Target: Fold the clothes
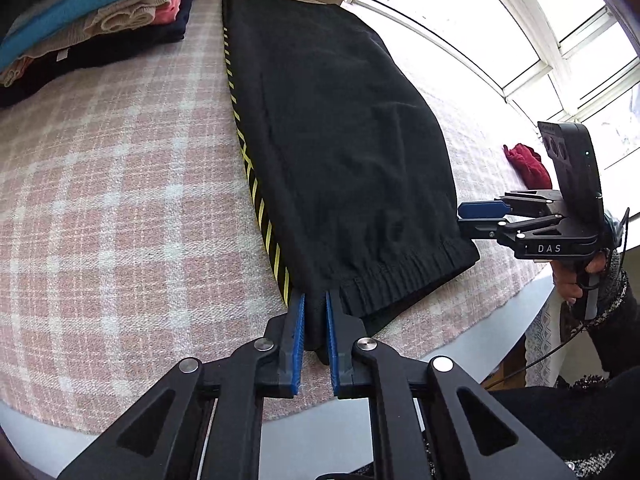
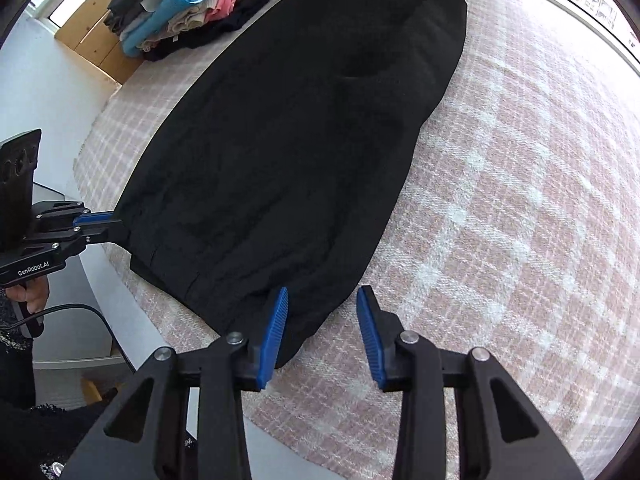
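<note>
On the bed: black track pants (image 1: 344, 152) lie flat on the pink plaid blanket (image 1: 120, 200), folded lengthwise, one leg over the other, yellow striping along their left edge.
Long axis: runs from the elastic cuffs (image 1: 404, 276) at the near edge away to the wide waist end by the far edge; cuffs point toward the person.
Left gripper (image 1: 316, 320): blue pads pressed together on the cuff hem at its left corner.
Right gripper (image 2: 322, 320): jaws apart, straddling the right corner of the cuff; only the left pad touches cloth, nothing pinched.
Done: a stack of folded clothes (image 2: 188, 4) sits at the far left; the lengthwise fold of the pants looks finished.
Left: judging by the full length laid out, the crosswise folds are not yet made, then stacking. A red garment (image 1: 528, 166) waits near the window.
</note>
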`<state>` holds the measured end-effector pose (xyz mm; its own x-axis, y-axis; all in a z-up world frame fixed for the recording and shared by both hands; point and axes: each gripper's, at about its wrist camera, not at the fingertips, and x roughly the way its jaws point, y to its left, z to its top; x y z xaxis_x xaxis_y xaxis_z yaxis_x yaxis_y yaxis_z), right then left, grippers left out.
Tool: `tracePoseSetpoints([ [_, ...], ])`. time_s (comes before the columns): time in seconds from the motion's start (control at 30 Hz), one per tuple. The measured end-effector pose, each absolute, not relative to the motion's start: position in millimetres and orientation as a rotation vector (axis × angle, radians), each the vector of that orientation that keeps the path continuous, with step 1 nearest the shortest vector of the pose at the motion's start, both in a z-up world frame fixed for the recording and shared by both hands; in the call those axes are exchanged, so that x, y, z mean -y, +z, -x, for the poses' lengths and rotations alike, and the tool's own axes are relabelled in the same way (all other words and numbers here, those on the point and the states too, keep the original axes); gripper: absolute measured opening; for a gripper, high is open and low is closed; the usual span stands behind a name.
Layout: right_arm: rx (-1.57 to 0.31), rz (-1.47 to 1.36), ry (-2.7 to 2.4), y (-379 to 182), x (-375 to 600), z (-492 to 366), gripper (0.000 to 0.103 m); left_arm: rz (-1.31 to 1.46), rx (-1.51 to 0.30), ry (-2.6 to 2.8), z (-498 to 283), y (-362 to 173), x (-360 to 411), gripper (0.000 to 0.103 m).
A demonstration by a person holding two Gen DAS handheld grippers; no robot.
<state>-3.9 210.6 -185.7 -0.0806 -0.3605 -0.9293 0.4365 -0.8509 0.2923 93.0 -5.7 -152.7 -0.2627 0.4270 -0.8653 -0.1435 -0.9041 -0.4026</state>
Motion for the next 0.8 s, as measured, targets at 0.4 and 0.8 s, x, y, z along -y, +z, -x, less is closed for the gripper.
tracePoseSetpoints([
  [0.4, 0.026, -1.738, -1.937, -180.6, -233.4, -6.5, 0.043, 1.704, 0.546, 2.256, -116.0, -161.8, 19.3, 0.027],
  [0.8, 0.029, -1.726, -1.913, -187.3, -211.1, -13.8, 0.04, 1.731, 0.401, 2.21, -107.7, -168.8, -12.1, 0.033],
])
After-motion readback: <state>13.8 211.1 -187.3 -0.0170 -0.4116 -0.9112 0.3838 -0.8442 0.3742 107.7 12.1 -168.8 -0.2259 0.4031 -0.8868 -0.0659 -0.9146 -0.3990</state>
